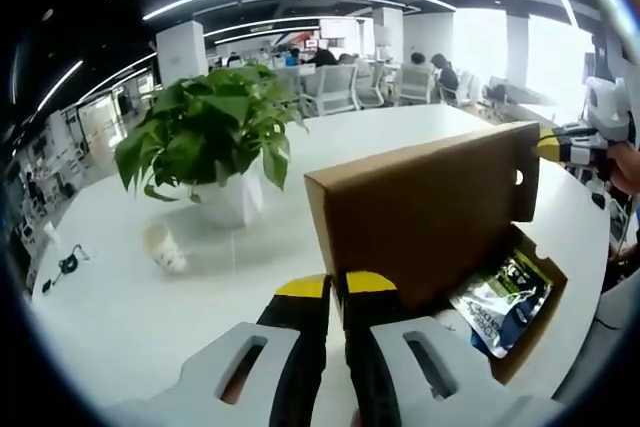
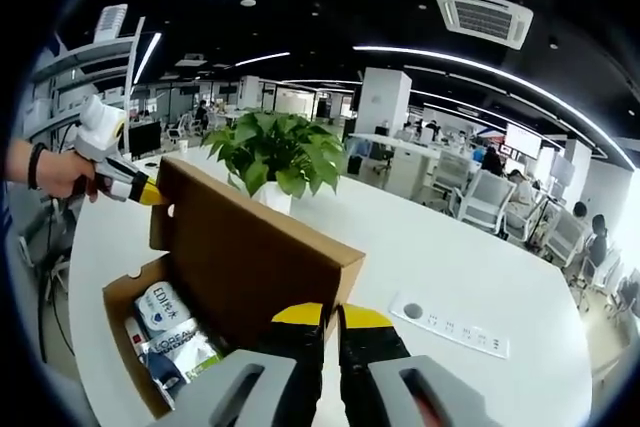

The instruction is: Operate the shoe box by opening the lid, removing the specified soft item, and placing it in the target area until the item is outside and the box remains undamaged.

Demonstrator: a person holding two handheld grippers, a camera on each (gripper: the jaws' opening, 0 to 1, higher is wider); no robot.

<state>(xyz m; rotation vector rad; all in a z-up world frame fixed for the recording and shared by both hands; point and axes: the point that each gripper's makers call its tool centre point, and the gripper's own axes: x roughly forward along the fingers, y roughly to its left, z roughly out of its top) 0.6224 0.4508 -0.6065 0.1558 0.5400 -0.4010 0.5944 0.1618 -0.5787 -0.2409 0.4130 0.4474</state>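
Shoe box of plain brown cardboard, matt and unprinted on the raised lid, with cut edges showing raw board; soft packets inside of glossy printed plastic film, creased and catching the light. Desk smooth and white with a faint sheen, reflecting the ceiling strips. Plant pot white and glazed-looking; fingers of matt black material tipped in yellow, on smooth pale grey plastic bodies.

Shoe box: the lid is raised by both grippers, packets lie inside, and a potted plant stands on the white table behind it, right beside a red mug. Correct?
No red mug: the left gripper view shows a pale paper cup lying on the table near the potted plant. The rest holds.
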